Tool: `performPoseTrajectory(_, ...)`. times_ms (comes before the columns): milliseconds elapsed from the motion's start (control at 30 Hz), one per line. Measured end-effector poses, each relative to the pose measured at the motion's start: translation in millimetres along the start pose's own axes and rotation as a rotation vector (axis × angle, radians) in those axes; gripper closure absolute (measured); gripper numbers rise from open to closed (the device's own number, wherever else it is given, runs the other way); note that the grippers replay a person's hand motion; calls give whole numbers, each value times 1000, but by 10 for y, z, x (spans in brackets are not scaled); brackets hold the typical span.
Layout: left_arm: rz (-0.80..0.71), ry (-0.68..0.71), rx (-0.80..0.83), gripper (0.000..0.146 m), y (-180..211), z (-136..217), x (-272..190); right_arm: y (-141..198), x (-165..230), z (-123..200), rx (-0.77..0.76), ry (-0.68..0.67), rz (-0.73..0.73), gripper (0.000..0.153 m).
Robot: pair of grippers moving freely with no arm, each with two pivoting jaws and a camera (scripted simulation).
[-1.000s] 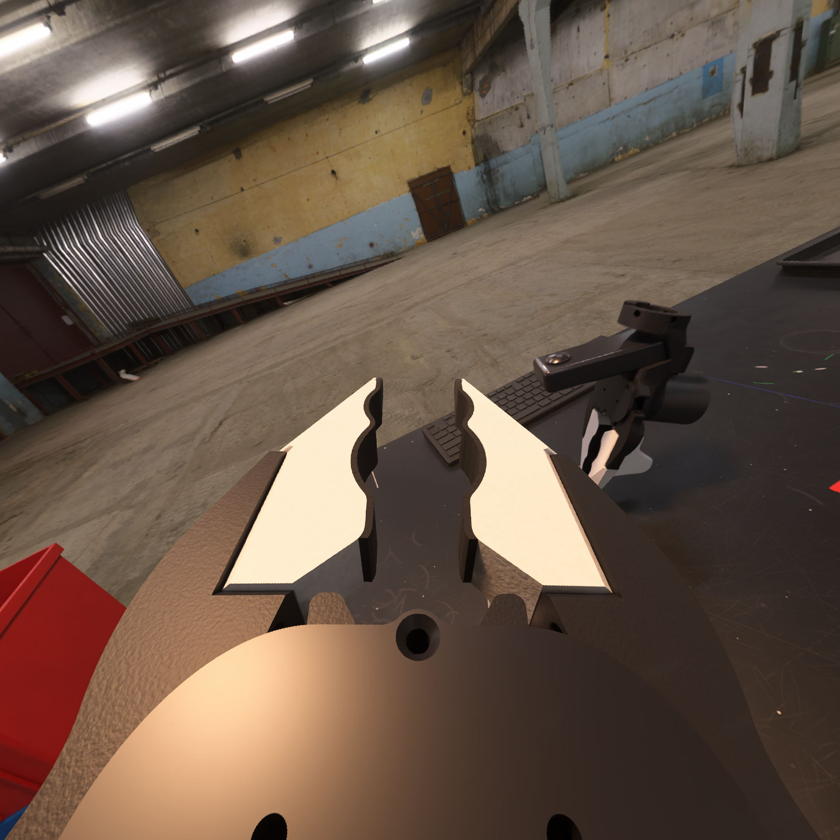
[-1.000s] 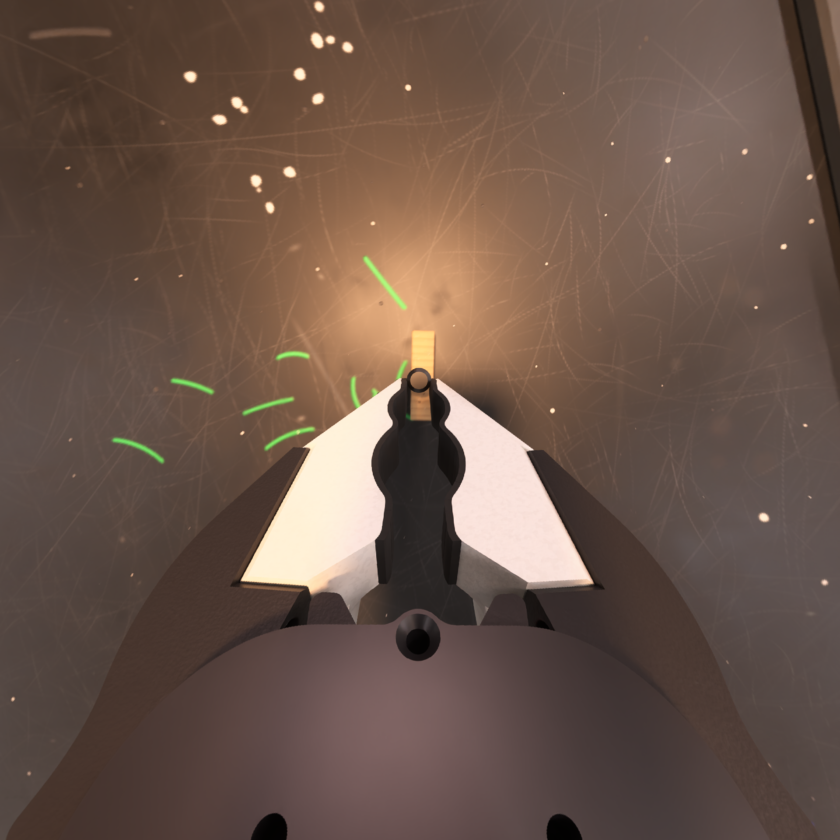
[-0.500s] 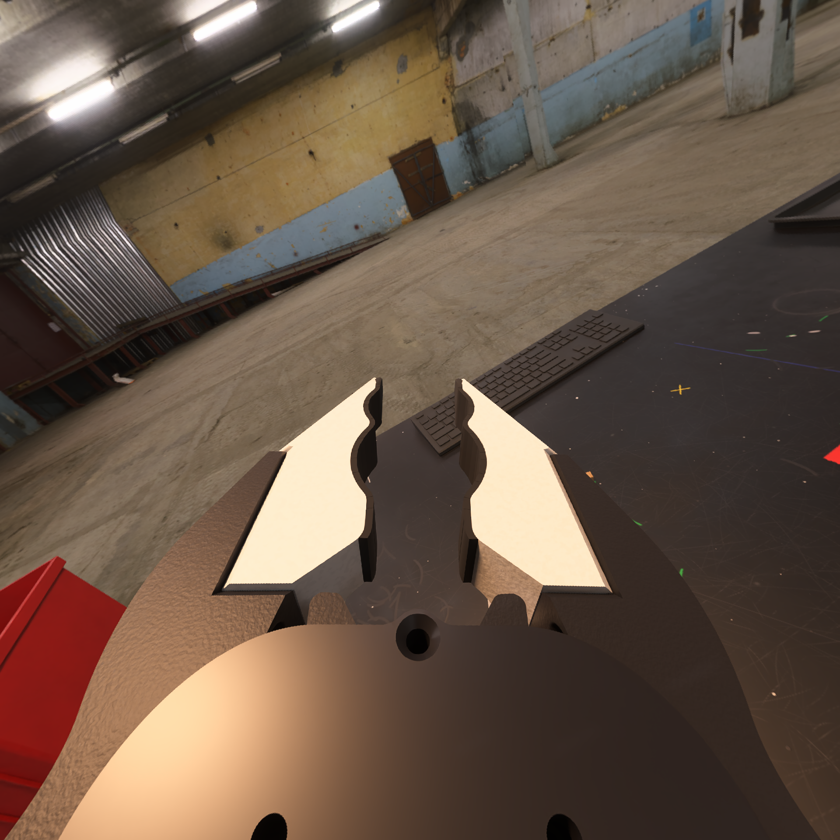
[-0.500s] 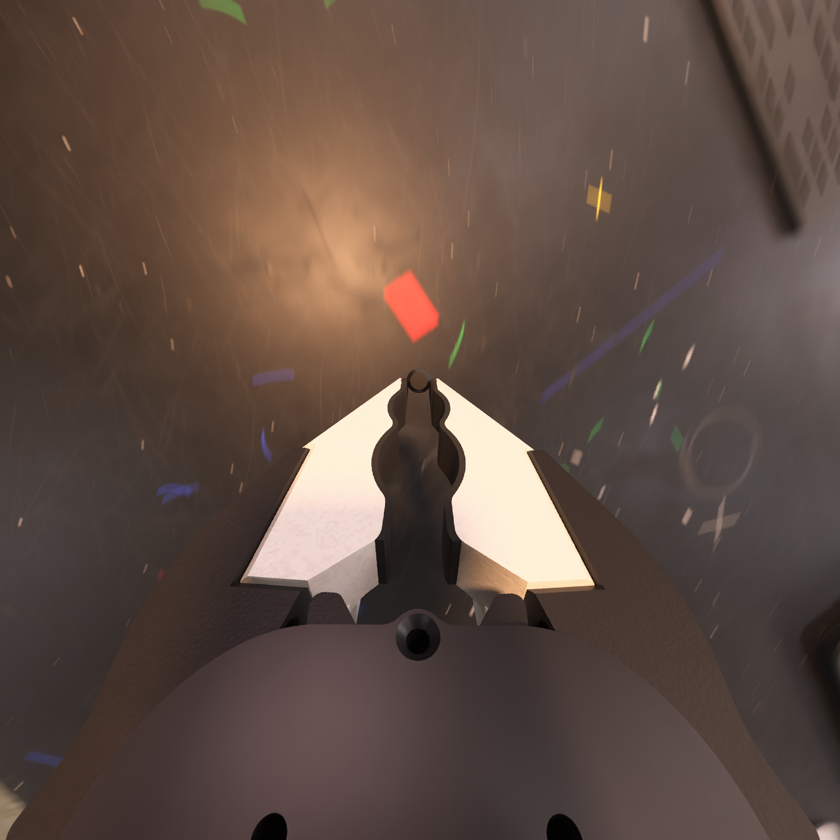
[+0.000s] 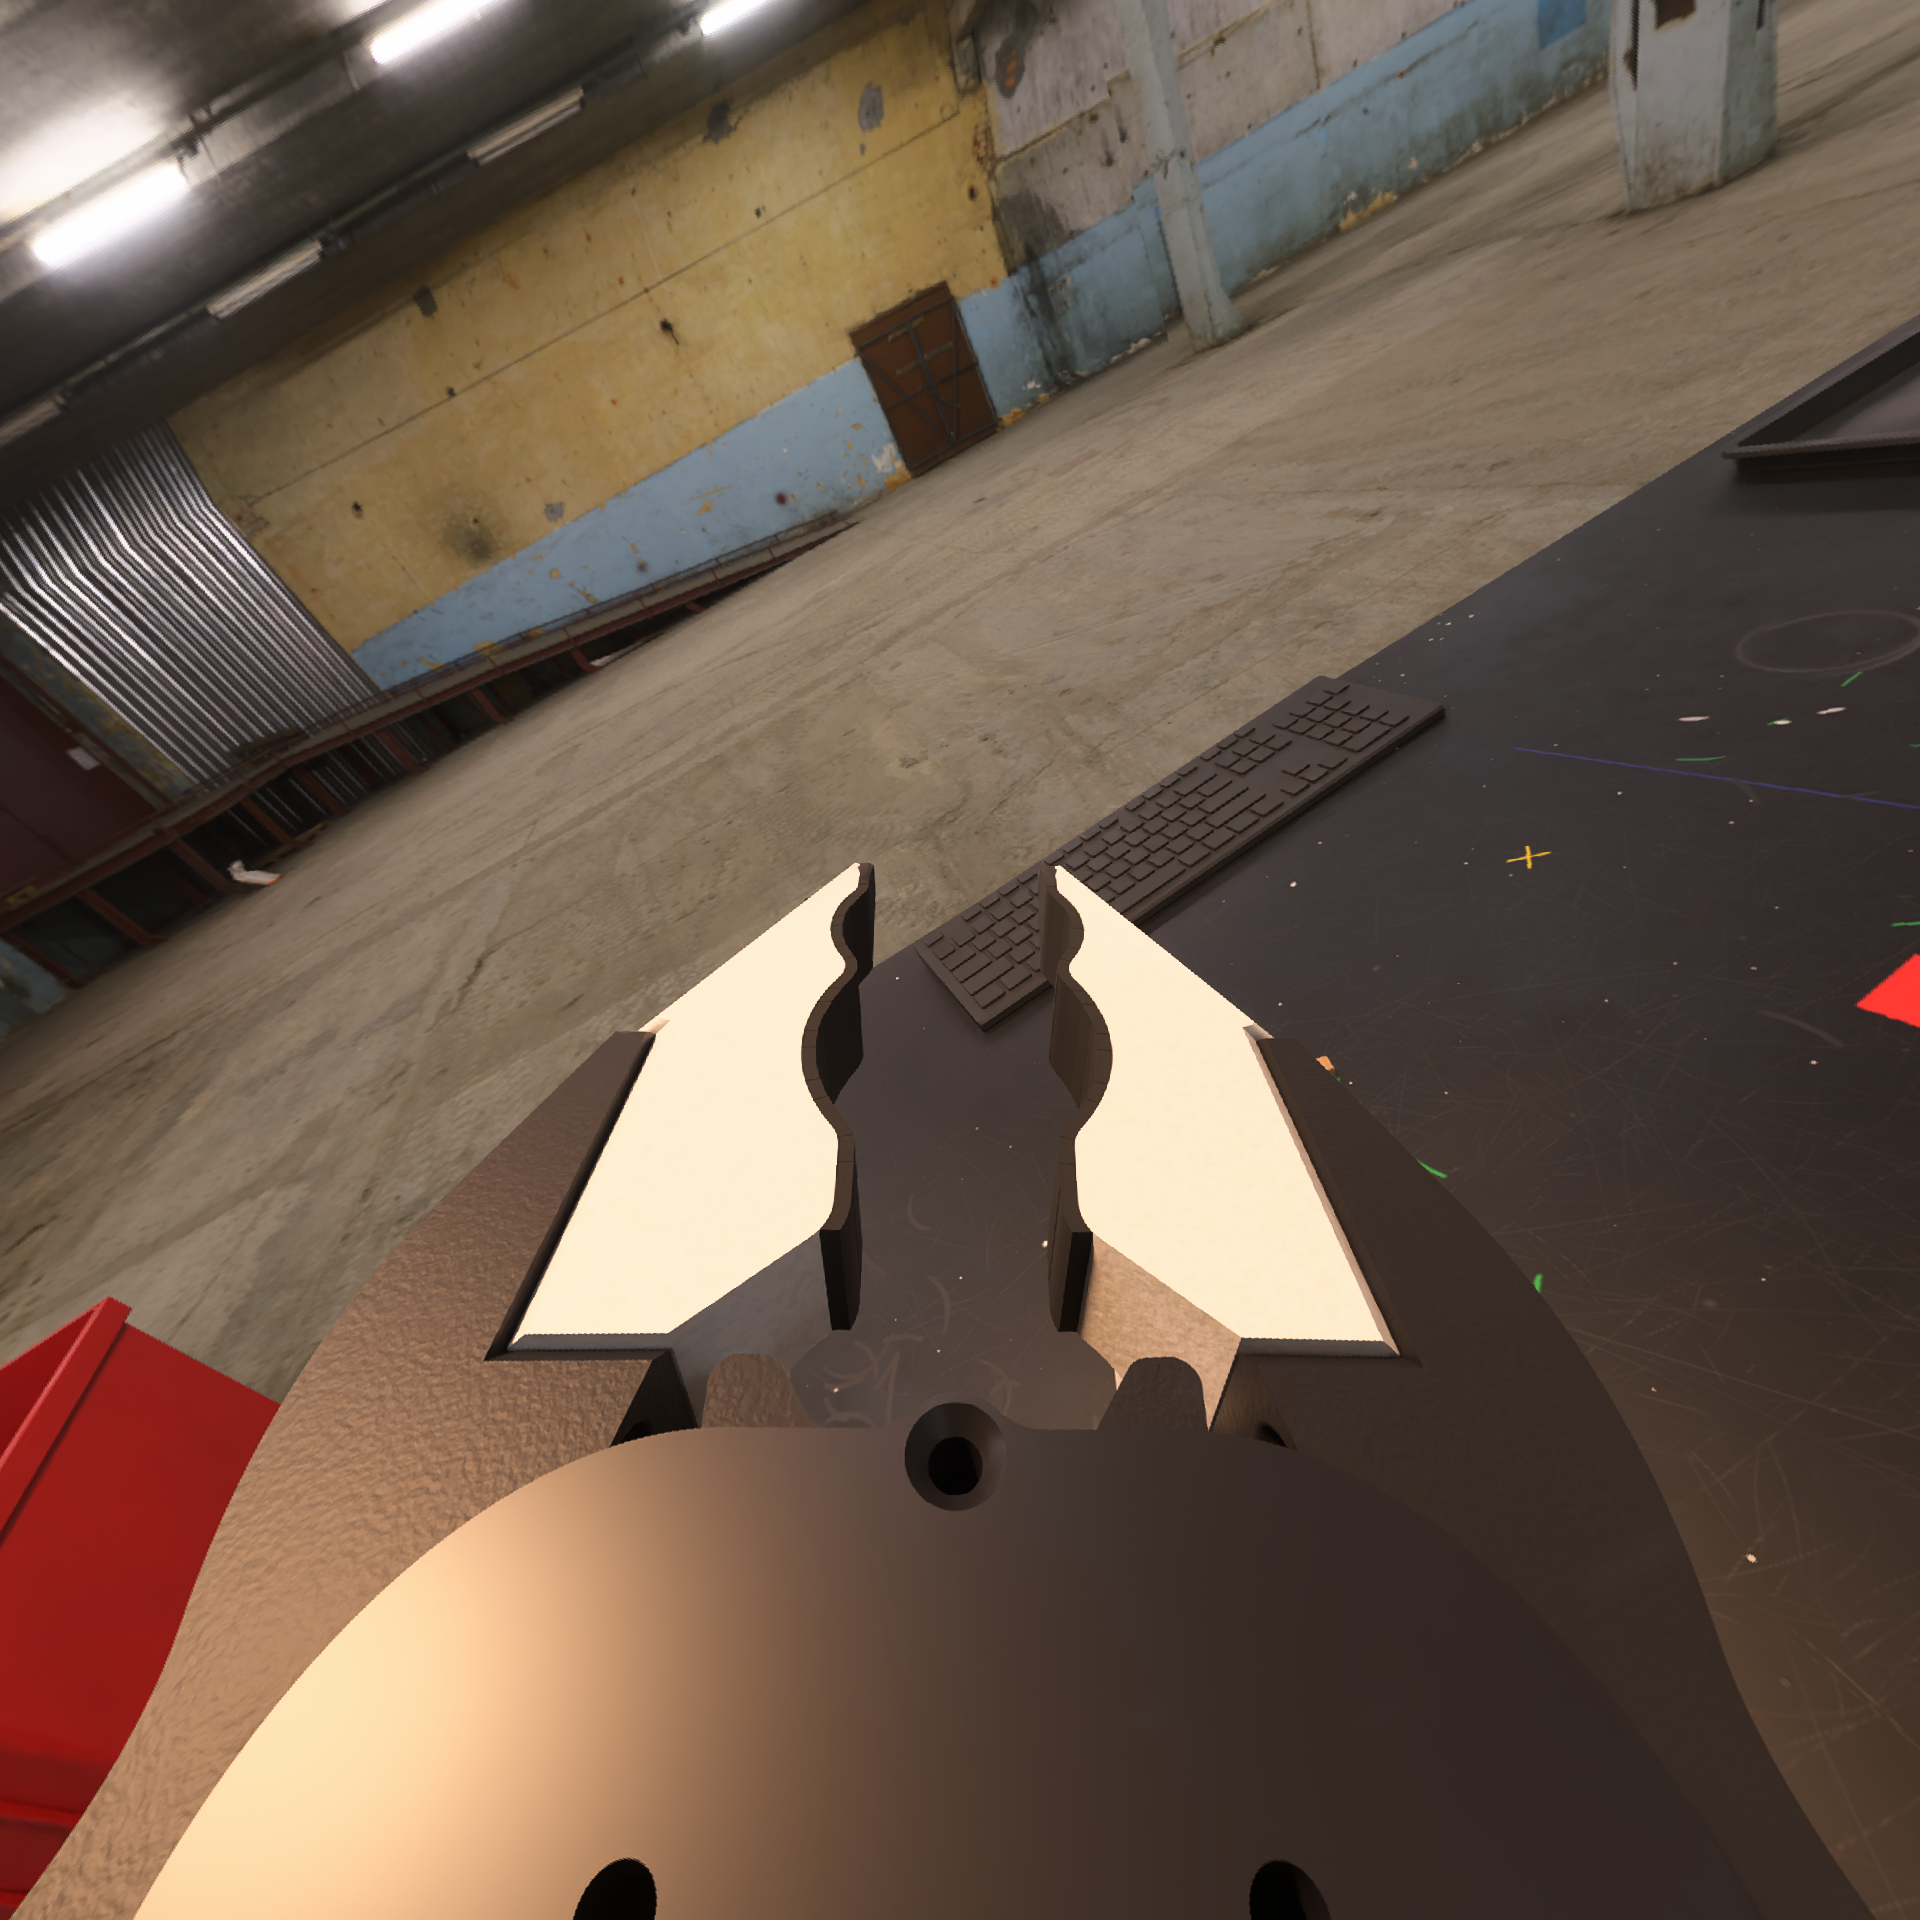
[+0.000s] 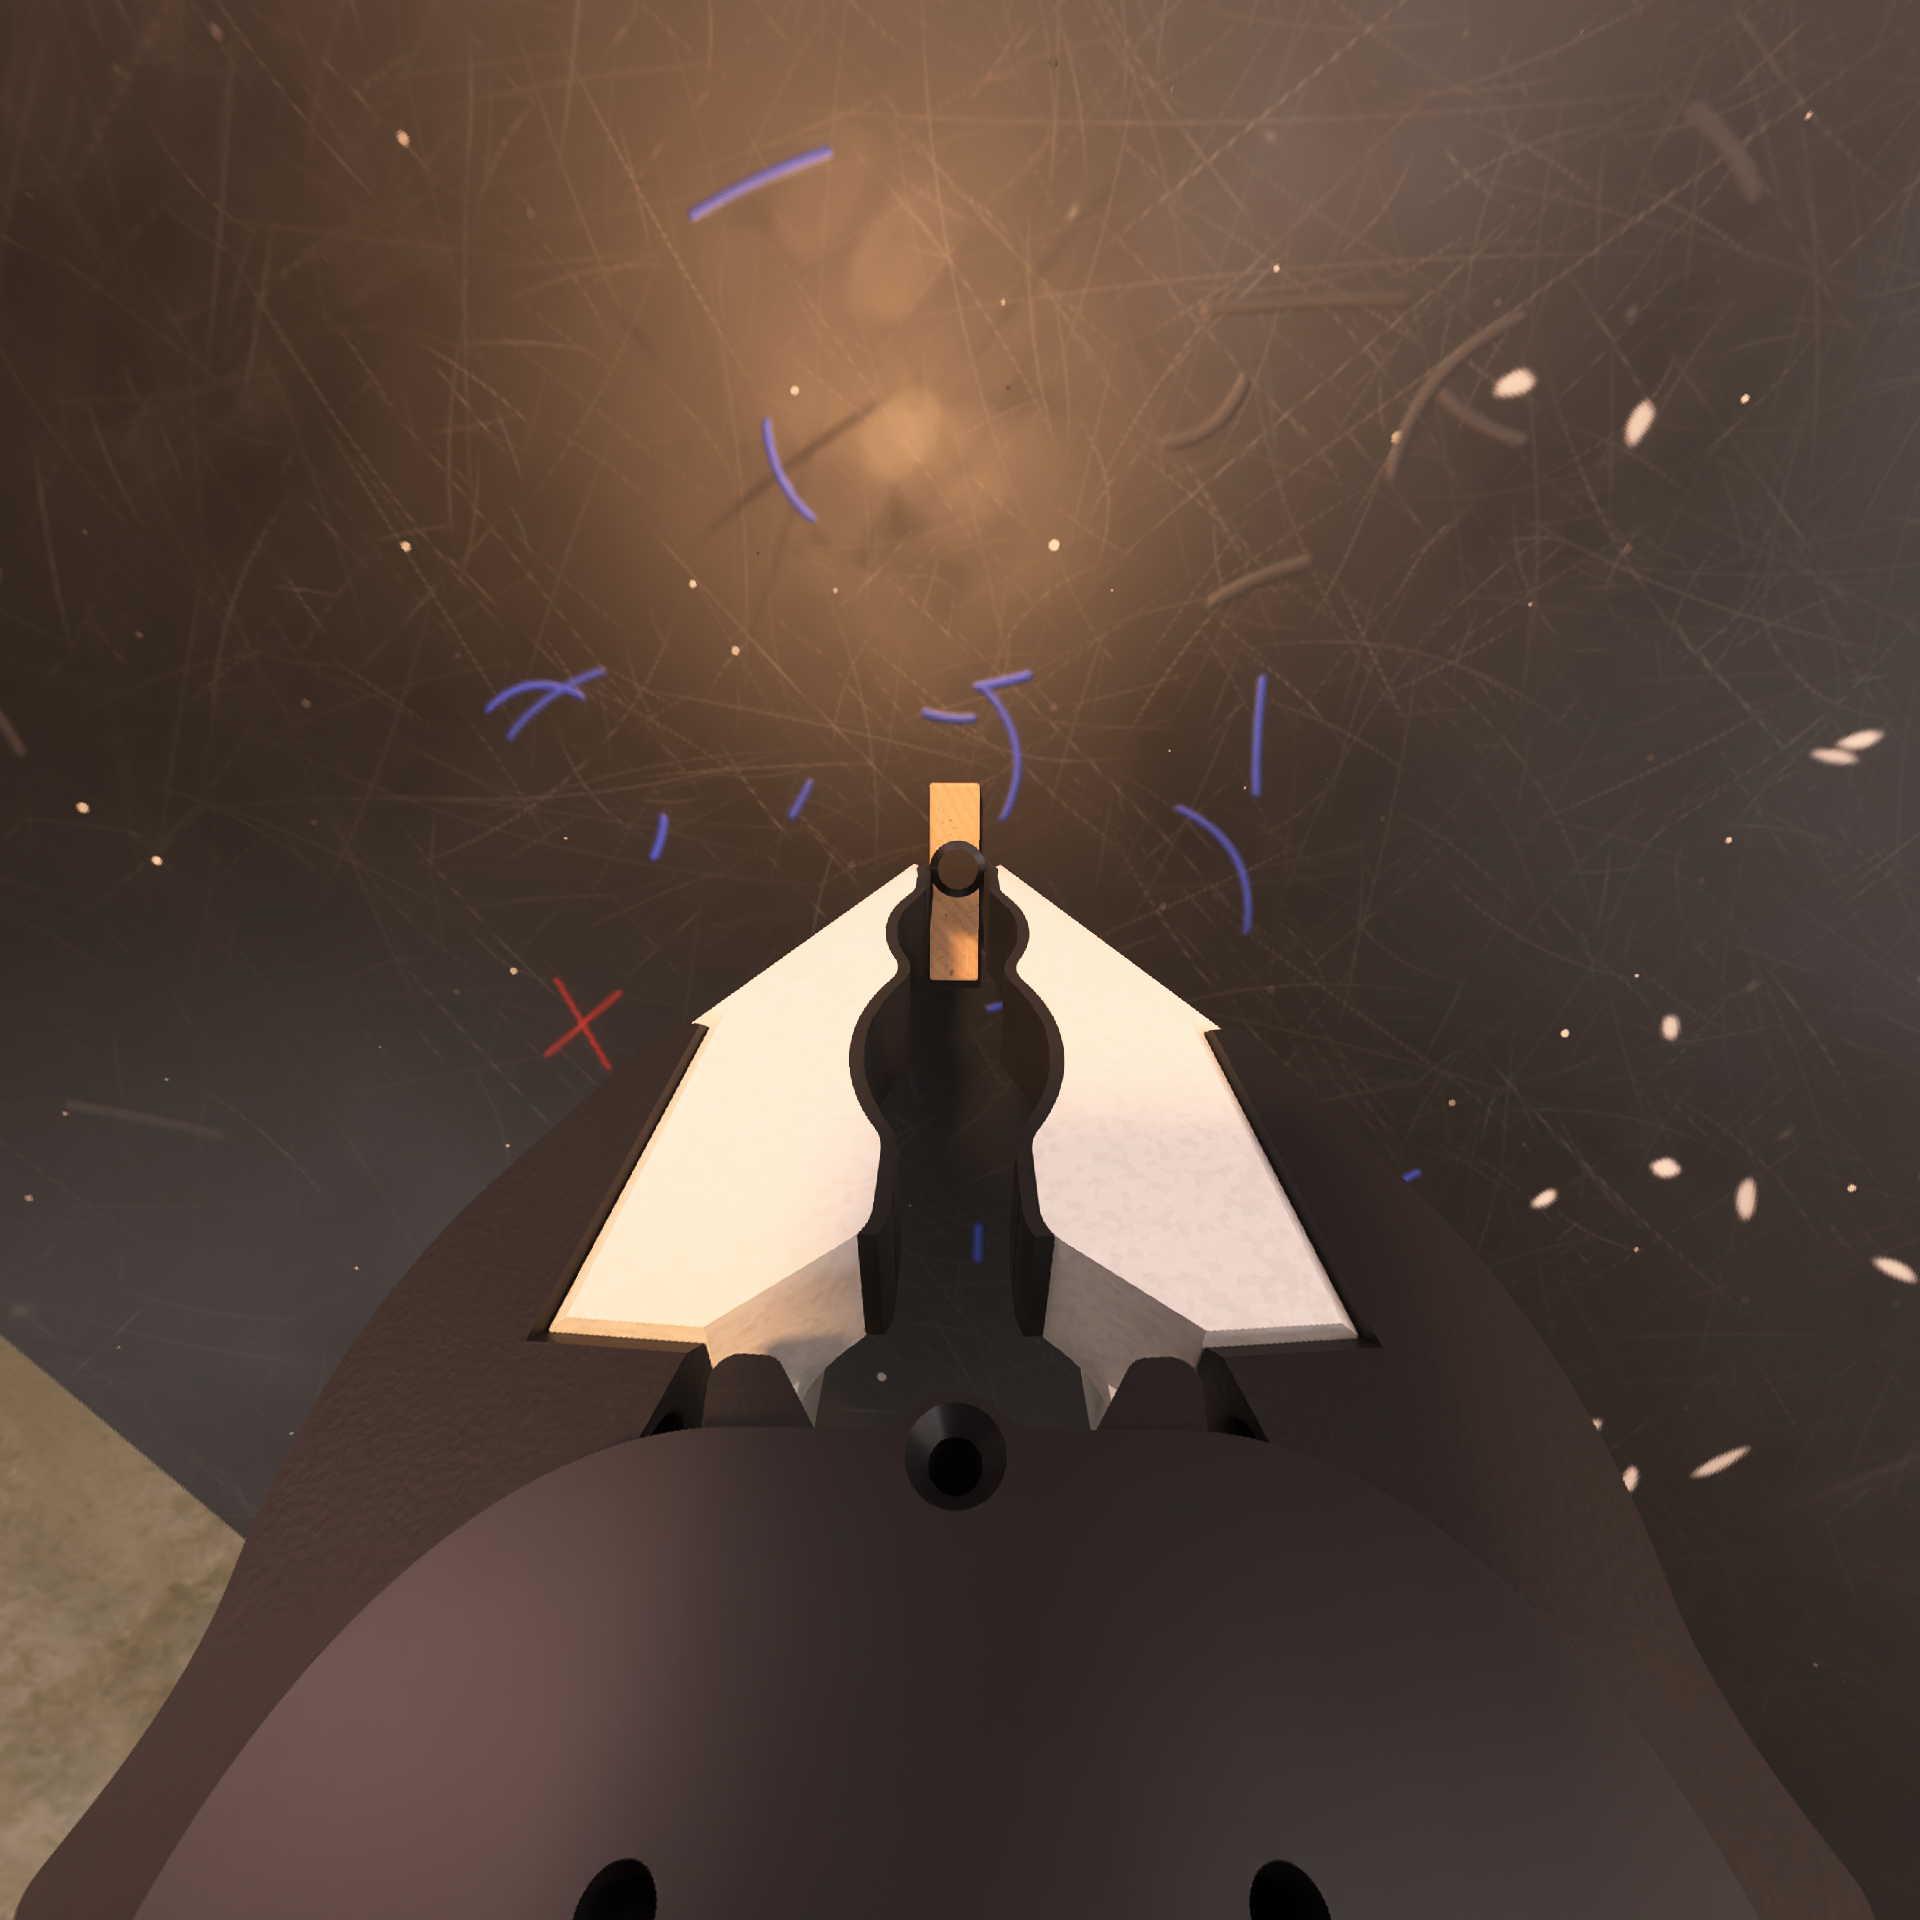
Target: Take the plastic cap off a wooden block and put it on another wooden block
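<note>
In the right wrist view my right gripper points straight down at the dark table. It is shut on a small dark round plastic cap pinched at its fingertips. Directly under the cap a narrow light wooden block stands on the table and shows on both sides of the cap. I cannot tell whether the cap touches the block. My left gripper is open and empty, held above the table's left part. Neither cap nor block shows in the left wrist view.
A black keyboard lies near the table's far edge beyond the left gripper. A dark tray sits at the far right. A red bin stands at the lower left off the table. The floor shows past the table corner.
The right gripper carried the cap away from one wooden block, across the table, and now hangs over another block. It has left the left wrist view. The left gripper stays open.
</note>
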State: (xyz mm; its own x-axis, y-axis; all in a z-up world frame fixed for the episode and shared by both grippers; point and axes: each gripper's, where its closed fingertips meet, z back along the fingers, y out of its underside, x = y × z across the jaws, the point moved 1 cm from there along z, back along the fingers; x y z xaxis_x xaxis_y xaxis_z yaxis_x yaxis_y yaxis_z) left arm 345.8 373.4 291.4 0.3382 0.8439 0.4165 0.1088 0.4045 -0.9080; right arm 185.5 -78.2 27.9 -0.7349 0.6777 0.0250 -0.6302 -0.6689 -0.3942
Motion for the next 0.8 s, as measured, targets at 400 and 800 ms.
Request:
performPoseTrajectory(400,4,-1,-8,115,-8,12,15,59,6,-68,70,22,13,143)
performPoseTrajectory(800,0,-2,-4,115,-4,6,10,65,-6,-60,81,37,24,144)
